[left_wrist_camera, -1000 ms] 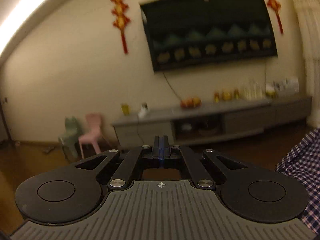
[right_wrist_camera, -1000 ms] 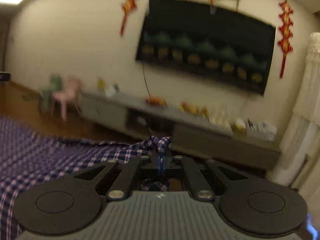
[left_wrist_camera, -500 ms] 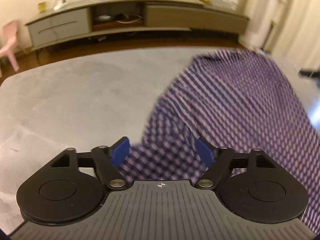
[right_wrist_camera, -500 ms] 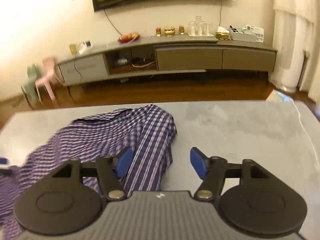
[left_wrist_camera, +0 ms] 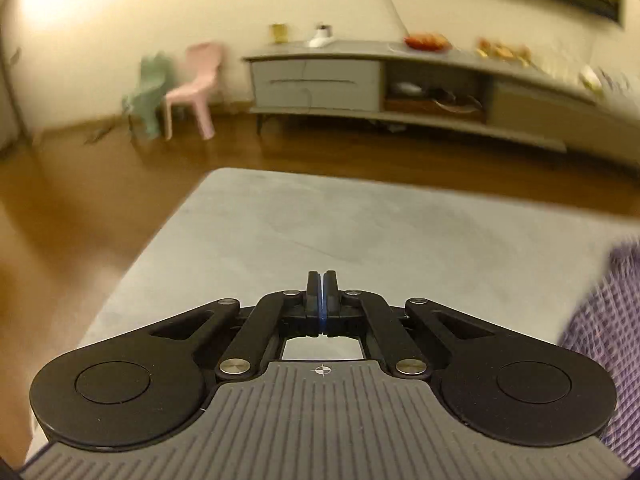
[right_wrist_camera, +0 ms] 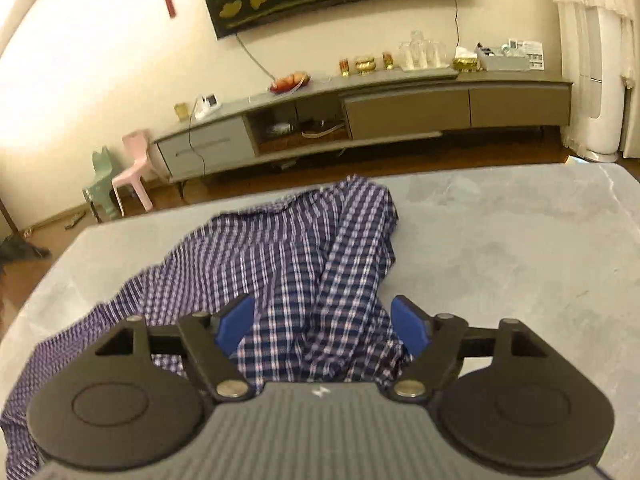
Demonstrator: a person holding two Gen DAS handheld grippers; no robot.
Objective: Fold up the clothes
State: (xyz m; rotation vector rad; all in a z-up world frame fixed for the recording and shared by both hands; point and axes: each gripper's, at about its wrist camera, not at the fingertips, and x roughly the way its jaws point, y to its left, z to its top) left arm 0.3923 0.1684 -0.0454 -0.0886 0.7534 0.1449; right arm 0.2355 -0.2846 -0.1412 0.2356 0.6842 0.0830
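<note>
A blue and purple checked shirt [right_wrist_camera: 288, 264] lies crumpled on the grey table [right_wrist_camera: 520, 248], spreading from the middle towards the left front. My right gripper [right_wrist_camera: 323, 320] is open just above the shirt's near part, its blue pads on either side of a fold, holding nothing. My left gripper [left_wrist_camera: 322, 292] is shut and empty above bare table [left_wrist_camera: 360, 232] near its left edge. Only a blurred strip of the shirt [left_wrist_camera: 608, 340] shows at the right edge of the left wrist view.
The table's left edge [left_wrist_camera: 168, 220] drops to a wooden floor [left_wrist_camera: 80, 208]. Beyond the table stand a long grey TV cabinet [right_wrist_camera: 400, 112], a pink child's chair [right_wrist_camera: 136, 168] and a green one [right_wrist_camera: 100, 184]. A curtain [right_wrist_camera: 596, 60] hangs at the right.
My left gripper has shut and swung left off the shirt to bare table. My right gripper stays open and has moved closer over the shirt, which has settled onto the table.
</note>
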